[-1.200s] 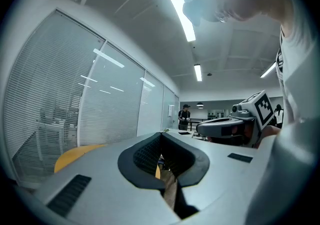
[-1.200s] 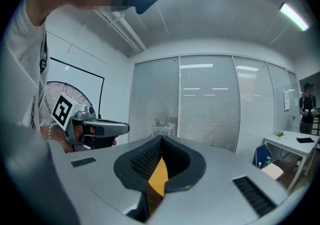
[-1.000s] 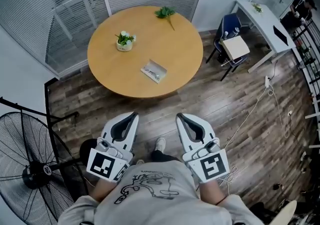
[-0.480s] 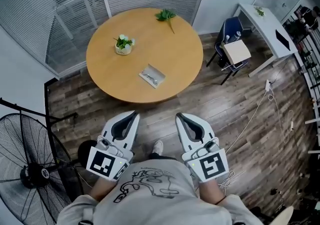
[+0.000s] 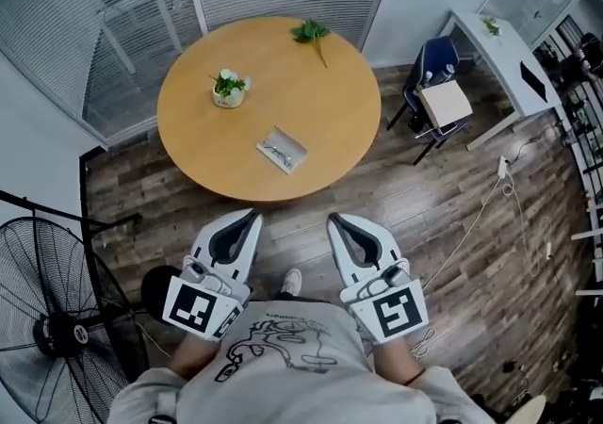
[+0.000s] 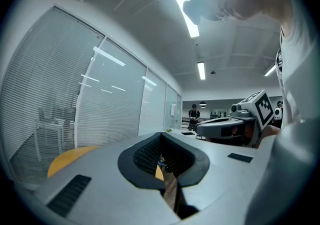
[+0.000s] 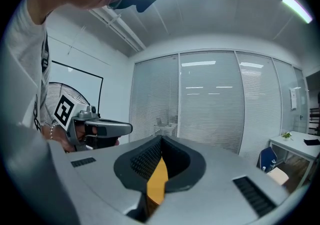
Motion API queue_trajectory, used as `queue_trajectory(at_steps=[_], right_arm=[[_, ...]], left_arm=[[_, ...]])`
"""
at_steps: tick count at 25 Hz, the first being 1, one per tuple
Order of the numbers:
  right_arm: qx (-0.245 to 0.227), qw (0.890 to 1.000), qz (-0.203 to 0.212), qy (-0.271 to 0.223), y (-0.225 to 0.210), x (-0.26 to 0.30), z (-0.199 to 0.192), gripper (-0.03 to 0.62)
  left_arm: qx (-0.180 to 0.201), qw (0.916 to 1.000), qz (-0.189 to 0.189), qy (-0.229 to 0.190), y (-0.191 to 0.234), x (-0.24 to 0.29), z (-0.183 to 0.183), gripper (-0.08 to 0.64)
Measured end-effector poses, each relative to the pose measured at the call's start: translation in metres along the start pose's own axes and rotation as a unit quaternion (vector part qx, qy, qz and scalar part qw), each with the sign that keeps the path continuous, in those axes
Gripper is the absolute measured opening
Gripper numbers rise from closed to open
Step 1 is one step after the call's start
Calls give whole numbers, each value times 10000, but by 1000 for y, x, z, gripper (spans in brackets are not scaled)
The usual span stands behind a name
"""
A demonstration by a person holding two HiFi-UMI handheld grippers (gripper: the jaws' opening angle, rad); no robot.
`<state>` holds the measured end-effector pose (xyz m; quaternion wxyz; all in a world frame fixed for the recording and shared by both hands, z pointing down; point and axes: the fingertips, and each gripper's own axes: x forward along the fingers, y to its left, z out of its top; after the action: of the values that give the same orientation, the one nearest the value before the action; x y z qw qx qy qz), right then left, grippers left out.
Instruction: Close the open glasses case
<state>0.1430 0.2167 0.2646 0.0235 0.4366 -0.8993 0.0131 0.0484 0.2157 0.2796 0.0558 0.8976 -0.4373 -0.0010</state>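
The open glasses case (image 5: 282, 150) lies on the round wooden table (image 5: 330, 111), near its front edge, with a pair of glasses inside. Both grippers hang close to my chest, well short of the table. In the head view my left gripper (image 5: 252, 217) and my right gripper (image 5: 334, 219) point toward the table, side by side. The left gripper view shows the left gripper (image 6: 161, 135) with its jaws shut and nothing between them. My right gripper (image 7: 161, 140) stands the same way in its own view, with the table's orange top seen past it.
A small potted plant (image 5: 227, 88) and a green sprig (image 5: 311, 32) sit on the table. A standing fan (image 5: 47, 318) is at my left. A blue chair (image 5: 435, 92) and a white desk (image 5: 504, 50) stand to the right. Cables (image 5: 471, 224) trail over the wood floor.
The table and case have drifted slightly down and left in the head view, a little nearer. Both grippers keep the same pose, shut.
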Motion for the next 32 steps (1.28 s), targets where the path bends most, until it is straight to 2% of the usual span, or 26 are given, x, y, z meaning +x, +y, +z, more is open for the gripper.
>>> queue_trajectory(at_steps=[9, 32], right_arm=[[-131, 9999, 62, 48, -5, 9, 1, 9], [-75, 9998, 177, 64, -20, 5, 3, 9]], left_arm=[[177, 9998, 2, -5, 5, 8, -1, 20], [207, 9995, 219, -92, 0, 23, 8, 20]])
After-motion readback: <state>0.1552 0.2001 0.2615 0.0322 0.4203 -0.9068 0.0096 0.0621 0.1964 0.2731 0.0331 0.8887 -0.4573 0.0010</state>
